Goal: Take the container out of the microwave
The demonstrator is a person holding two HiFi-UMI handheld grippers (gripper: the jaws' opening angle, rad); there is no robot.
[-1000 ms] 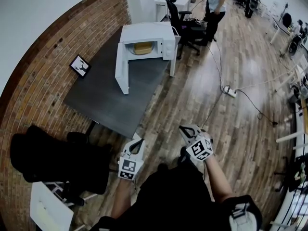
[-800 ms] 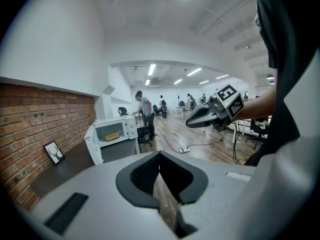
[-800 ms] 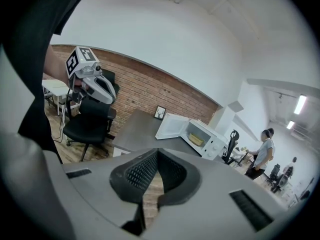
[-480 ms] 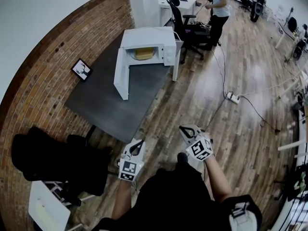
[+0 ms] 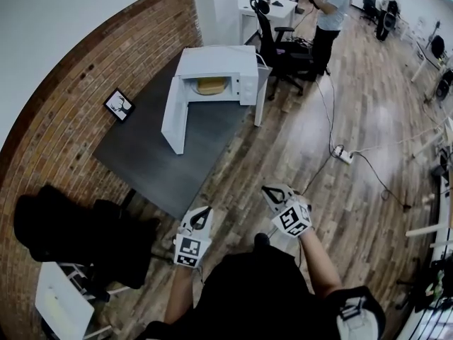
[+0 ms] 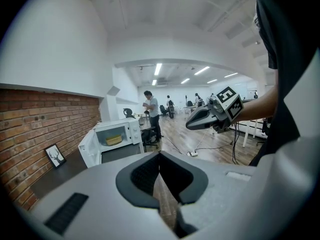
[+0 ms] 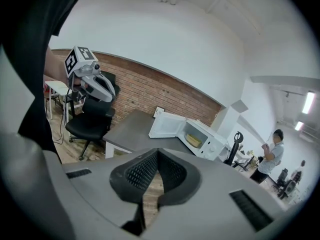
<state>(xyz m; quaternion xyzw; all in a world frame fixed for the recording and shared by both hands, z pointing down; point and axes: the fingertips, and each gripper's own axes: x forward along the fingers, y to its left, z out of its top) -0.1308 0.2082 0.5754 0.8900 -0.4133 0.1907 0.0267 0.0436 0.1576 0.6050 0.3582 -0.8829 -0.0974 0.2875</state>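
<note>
**Approach stage: both tongs closed and empty, well short of the microwave**

Wooden floorboards fill most of the head view, with a brick wall curving down the left side and a dark table (image 5: 152,154) set against it. At the table's far end, about 12 o'clock from the person, sits a white microwave (image 5: 216,59). Its door (image 5: 172,122) is swung wide open toward 10 o'clock. The container (image 5: 209,86), a yellowish dish, rests inside the cavity in plain sight, with nothing touching it. A small picture frame (image 5: 118,103) stands on the table near the wall at 10 o'clock. An office chair (image 5: 272,30) is just past the microwave at 1 o'clock, and another person (image 5: 331,9) stands further off that way.

The left tongs (image 5: 201,214) and the right tongs (image 5: 272,190) are held close to the body at the bottom of the head view, well apart from the table and the microwave. Each one's own view shows its jaws closed tip to tip with nothing between them.

The step in hand looks like the approach, so the task has hardly begun. The next move calls for closing on the table's near edge and raising one pair of tongs toward 12 o'clock, level with the open cavity. The jaws should part before reaching in, and the tongs should keep to the right of the open door. How far back the dish sits is hard to tell from here.
</note>
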